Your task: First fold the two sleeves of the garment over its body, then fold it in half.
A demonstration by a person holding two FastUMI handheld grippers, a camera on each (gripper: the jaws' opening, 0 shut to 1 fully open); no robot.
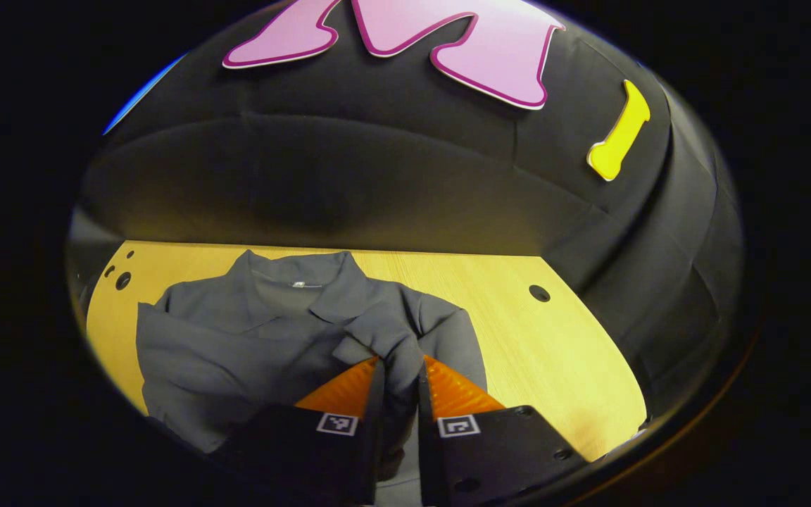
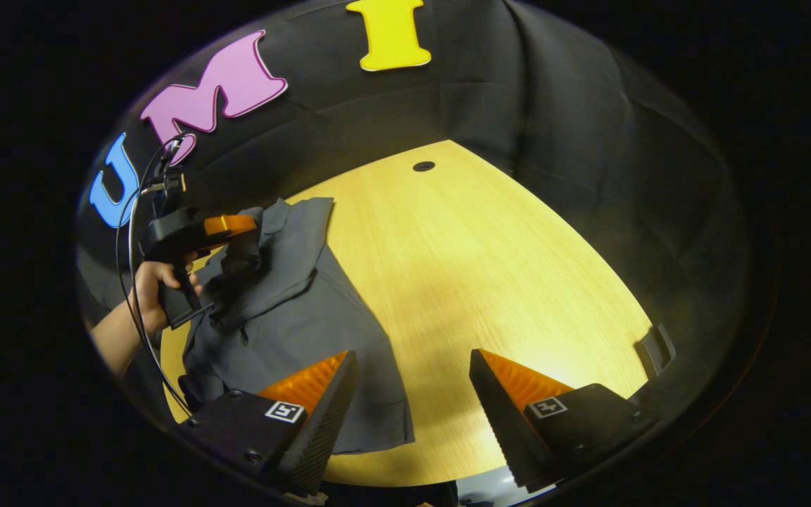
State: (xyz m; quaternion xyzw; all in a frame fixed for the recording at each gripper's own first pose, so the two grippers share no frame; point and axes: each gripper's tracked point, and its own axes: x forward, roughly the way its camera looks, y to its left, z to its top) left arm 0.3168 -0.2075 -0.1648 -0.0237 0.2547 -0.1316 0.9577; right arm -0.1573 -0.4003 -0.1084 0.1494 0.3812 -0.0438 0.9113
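Here the left gripper (image 1: 400, 373) hides part of the sleeve (image 1: 395, 338) its fingers clamp; shirt (image 1: 250, 338) collar points far across the counter (image 1: 553, 352); right gripper (image 2: 412, 394) fingers apart

The left hand-held gripper (image 1: 401, 370) has its fingers nearly together, pinching a fold of cloth between them. In the right gripper view a hand (image 2: 154, 285) grips its handle, forearm reaching in from the left. The right hand-held gripper (image 2: 412, 401) hangs with its fingers spread wide, grasping nothing.
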